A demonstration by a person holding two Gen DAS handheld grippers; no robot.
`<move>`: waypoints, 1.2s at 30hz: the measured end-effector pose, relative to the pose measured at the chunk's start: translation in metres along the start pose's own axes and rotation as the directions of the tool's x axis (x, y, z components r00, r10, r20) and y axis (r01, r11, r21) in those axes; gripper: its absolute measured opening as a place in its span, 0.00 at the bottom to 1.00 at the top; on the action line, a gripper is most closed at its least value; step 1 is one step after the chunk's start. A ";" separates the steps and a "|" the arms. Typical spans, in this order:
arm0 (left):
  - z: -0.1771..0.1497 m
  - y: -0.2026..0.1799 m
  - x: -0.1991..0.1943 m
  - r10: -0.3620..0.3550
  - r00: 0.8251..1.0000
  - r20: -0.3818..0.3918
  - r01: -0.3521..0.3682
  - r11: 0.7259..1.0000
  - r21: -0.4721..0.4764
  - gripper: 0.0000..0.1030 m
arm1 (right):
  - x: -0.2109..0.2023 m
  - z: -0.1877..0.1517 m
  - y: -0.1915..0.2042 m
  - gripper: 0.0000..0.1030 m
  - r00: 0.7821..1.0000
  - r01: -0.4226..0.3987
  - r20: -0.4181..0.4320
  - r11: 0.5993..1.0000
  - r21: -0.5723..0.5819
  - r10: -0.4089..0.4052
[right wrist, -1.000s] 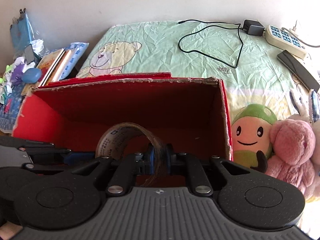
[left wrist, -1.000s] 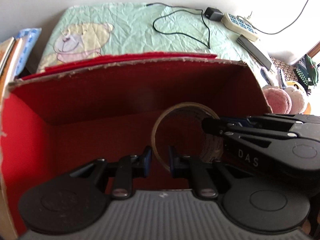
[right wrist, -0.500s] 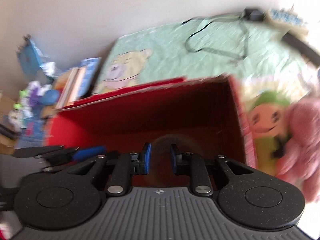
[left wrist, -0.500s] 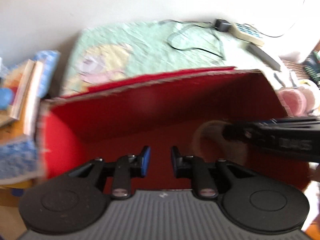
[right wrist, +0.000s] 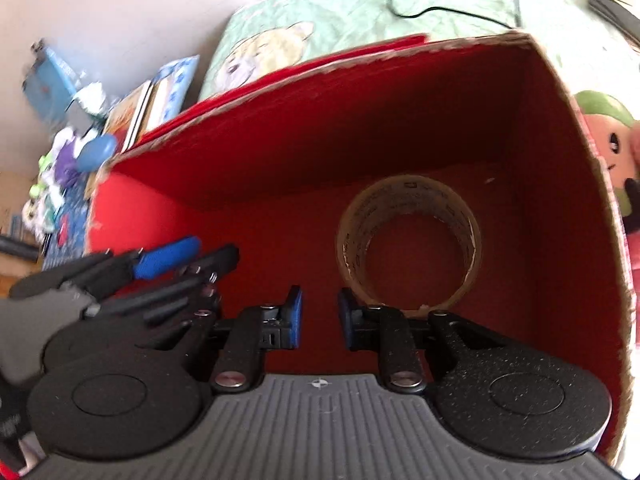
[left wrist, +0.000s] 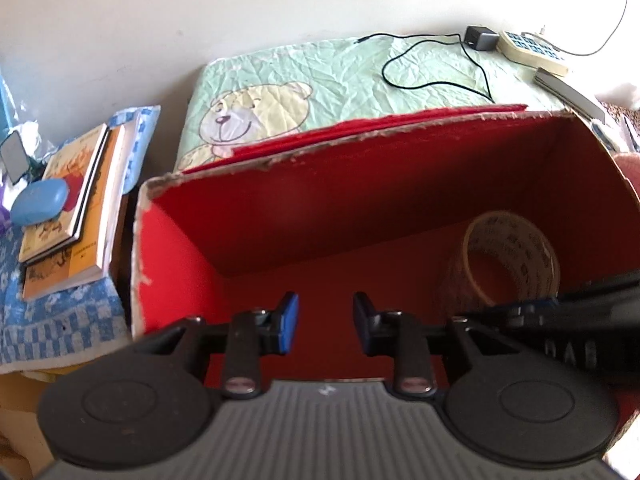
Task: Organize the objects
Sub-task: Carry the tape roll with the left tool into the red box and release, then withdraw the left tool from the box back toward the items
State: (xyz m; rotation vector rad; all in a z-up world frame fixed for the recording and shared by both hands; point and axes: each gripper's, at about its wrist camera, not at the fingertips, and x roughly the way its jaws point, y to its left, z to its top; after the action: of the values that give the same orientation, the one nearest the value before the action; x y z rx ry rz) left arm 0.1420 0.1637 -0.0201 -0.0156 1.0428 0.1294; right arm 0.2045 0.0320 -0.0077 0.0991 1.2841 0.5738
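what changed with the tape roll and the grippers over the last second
Both grippers let go of the tape roll: a second ago each was shut on its rim. It now sits on the floor of the red box. The left gripper and right gripper are open and empty. The box stayed put.

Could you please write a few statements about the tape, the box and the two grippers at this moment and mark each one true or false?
1. The tape roll sits inside the red box. True.
2. The right gripper is clamped on the tape roll. False: its jaws are open and hold nothing, and the roll lies just beyond them.
3. The left gripper holds nothing, with its jaws open. True.
4. The box is packed with plush toys. False: only the tape roll shows inside; a plush toy sits outside its right wall.
5. A black cable lies on the bear-print cloth behind the box. True.
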 end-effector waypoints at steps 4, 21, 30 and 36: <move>0.000 -0.001 0.003 -0.006 1.000 -0.007 0.006 1.000 0.007 0.44 | 0.000 0.003 -0.006 0.21 0.994 0.098 0.047 0.995 0.012 -0.098; -0.001 -0.007 0.007 0.068 0.998 -0.008 -0.068 0.998 0.015 0.44 | 0.016 0.010 -0.015 0.20 0.986 0.137 0.088 0.990 0.043 -0.140; -0.003 -0.012 0.007 0.107 0.994 -0.002 -0.107 0.993 0.042 0.44 | 0.025 0.012 -0.017 0.21 0.993 0.119 0.025 0.993 0.012 -0.119; -0.003 -0.013 0.004 0.136 0.991 0.018 -0.137 0.989 0.051 0.44 | 0.006 -0.003 -0.013 0.21 0.986 0.137 0.097 0.991 -0.006 -0.136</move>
State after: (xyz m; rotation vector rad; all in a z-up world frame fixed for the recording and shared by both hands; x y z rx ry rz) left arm 0.1427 0.1508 -0.0259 0.1043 1.0319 0.2257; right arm 0.2071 0.0224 -0.0185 0.0278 1.1830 0.4544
